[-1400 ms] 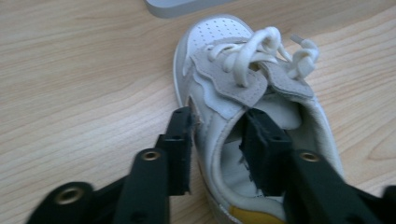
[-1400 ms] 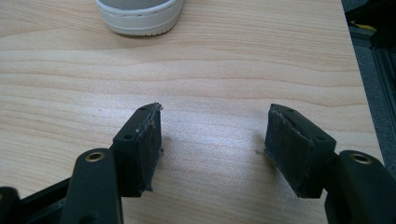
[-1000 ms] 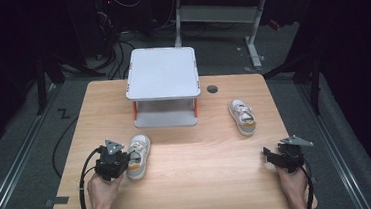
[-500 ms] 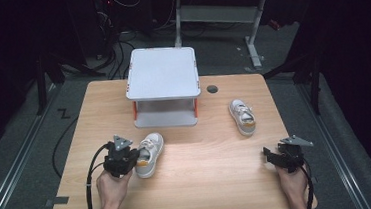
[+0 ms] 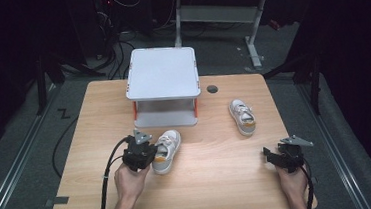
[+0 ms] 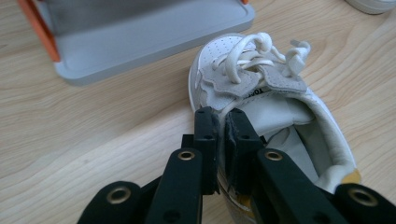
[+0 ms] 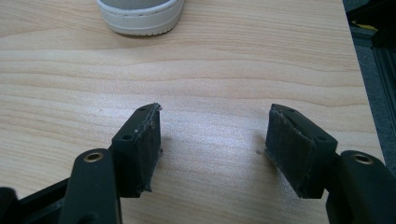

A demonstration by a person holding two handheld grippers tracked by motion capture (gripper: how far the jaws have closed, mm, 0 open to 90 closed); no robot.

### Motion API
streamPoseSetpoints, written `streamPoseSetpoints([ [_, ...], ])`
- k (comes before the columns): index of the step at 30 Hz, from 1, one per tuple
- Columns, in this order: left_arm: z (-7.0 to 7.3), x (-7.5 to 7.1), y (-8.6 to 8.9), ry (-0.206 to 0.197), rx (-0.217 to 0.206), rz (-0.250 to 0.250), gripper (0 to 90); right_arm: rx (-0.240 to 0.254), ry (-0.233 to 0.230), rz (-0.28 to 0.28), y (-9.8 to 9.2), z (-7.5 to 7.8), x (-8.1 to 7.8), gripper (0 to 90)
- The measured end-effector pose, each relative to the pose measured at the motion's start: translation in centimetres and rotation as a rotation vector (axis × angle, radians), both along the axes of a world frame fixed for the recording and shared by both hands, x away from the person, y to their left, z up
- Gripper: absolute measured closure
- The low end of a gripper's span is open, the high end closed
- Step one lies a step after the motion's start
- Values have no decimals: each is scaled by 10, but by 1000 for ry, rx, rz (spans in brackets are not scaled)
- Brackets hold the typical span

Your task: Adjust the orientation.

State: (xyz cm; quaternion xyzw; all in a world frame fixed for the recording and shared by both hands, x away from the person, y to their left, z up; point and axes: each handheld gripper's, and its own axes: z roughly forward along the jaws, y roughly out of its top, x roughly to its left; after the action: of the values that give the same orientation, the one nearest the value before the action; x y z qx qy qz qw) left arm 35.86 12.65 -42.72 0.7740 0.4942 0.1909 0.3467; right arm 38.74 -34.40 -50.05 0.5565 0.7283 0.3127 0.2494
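White sneaker [image 5: 166, 151] lay on the wooden tabletop [image 5: 214, 182] just before a grey two-tier stand [image 5: 163, 86], left tool [image 6: 220, 122] clamped on its collar, right tool [image 7: 214, 135] spread wide over bare wood, second sneaker [image 5: 242, 116] well apart.

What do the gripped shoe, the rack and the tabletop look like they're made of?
Shoe: white leather or synthetic, likely; perforated toe, matte suede-like lace flaps, woven laces.
Rack: probably plastic; smooth matte grey shelves with rounded edges, orange posts.
Table: pale wood or wood-look laminate; printed-looking grain, slight sheen. Can't tell which.
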Motion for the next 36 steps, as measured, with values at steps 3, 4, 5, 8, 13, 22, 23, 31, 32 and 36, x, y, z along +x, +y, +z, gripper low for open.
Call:
streamPoseSetpoints([
  [3,0,4,-11,1,8,-13,843,0,0,1,0,0,0,356],
  [4,0,6,-18,4,12,-22,842,0,0,0,0,0,0,356],
  [5,0,6,-18,4,12,-22,842,0,0,0,0,0,0,356],
  [8,-1,9,-31,9,24,-33,842,0,0,0,0,0,0,356],
  [13,-4,14,-49,19,26,-40,840,1,0,1,0,0,0,355],
  [22,-9,22,-76,22,65,-45,836,1,0,2,0,0,0,353],
  [23,-11,22,-78,28,66,-49,834,1,0,2,0,0,0,353],
  [31,-14,21,-80,86,-4,-98,800,-1,0,2,0,0,0,352],
  [32,-16,21,-80,94,-19,-103,800,-1,0,2,0,0,0,352],
  [36,-19,19,-78,105,-48,-116,789,-1,1,2,0,0,0,352],
])
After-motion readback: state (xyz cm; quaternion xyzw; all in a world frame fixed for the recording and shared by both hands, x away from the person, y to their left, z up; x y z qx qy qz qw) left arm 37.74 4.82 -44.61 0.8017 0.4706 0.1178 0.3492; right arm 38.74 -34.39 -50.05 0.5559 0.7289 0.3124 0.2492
